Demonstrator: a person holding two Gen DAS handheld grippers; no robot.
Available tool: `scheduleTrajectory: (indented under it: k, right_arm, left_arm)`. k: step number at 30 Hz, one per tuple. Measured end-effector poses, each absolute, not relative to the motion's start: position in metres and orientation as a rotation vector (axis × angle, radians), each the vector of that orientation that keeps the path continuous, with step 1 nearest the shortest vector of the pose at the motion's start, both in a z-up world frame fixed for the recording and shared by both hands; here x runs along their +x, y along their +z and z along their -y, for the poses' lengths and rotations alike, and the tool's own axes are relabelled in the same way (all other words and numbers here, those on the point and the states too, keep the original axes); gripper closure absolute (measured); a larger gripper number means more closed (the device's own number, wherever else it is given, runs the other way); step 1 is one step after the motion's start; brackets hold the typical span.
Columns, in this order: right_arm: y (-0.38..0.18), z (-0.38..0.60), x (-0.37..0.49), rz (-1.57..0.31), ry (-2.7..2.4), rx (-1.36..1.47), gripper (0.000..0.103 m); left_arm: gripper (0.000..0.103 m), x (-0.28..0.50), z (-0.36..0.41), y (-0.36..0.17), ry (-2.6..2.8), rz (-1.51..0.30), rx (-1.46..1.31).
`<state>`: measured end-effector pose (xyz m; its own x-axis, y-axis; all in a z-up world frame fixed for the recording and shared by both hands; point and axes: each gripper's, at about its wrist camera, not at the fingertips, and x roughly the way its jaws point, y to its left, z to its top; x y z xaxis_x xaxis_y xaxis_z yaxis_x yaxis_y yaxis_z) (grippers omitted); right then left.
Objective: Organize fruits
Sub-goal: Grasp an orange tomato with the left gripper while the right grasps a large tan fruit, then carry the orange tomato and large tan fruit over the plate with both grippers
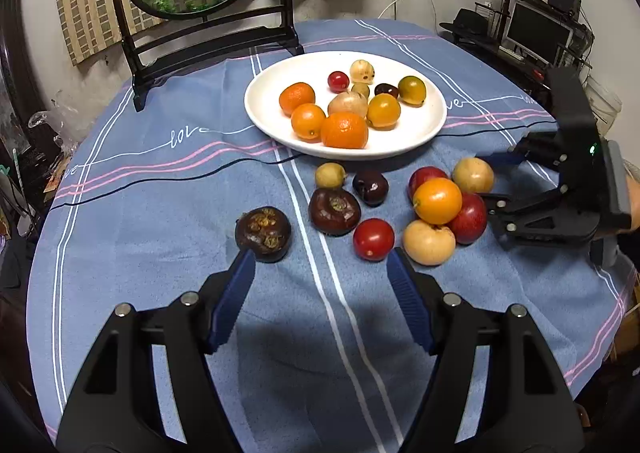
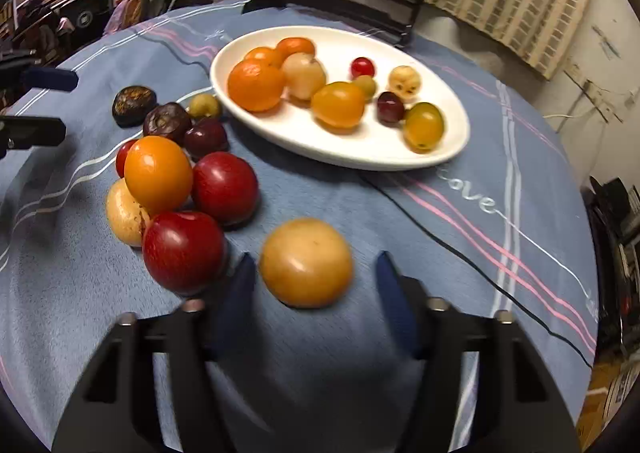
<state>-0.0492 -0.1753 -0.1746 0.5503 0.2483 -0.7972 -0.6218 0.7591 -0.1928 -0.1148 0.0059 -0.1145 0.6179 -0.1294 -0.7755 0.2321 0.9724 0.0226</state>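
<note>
While the left wrist view is looking across the round table (image 1: 160,213), the left gripper (image 1: 320,273) is hanging with its fingers well apart and nothing between them. Its left pad is standing just beside a dark brown fruit (image 1: 263,233); whether it is touching, I cannot tell. Its right pad is sitting near a small red tomato (image 1: 373,239). A white plate (image 1: 272,121) is lying at the far middle, already carrying oranges and small fruits, so it is evidently serving as the collecting place. Loose fruit is still waiting on the cloth on the near side of the plate, including a cluster at the right where the right gripper (image 1: 490,179) is reaching in from the side.

Turning to the right wrist view, which is blurring slightly, the right gripper (image 2: 314,273) is pointing down at a yellow-brown fruit (image 2: 306,261) lying apart from the cluster, on the near side of the plate (image 2: 440,157). Its fingers are partly open and straddling that fruit; gaps are showing on both sides, so no grip is made. A red plum (image 2: 184,249) is sitting just beside the left pad. In my judgement this fruit is being singled out because it is offering clear room for both pads.
</note>
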Motion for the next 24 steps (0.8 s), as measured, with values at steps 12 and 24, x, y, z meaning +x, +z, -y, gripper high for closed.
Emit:
scheduleTrajectory:
  k: [12,24]
  right_arm:
    - [-0.168,0.210,-0.065,-0.849,0.520,-0.422,0.058]
    - [-0.171,0.221,-0.066,-0.846,0.539,-0.383,0.058]
  left_arm:
    - [0.033,-0.084,0.060,-0.116,-0.317,-0.871,0.179]
    - [0.064,-0.069,0.076,-0.133,-0.370,-0.927,0.124]
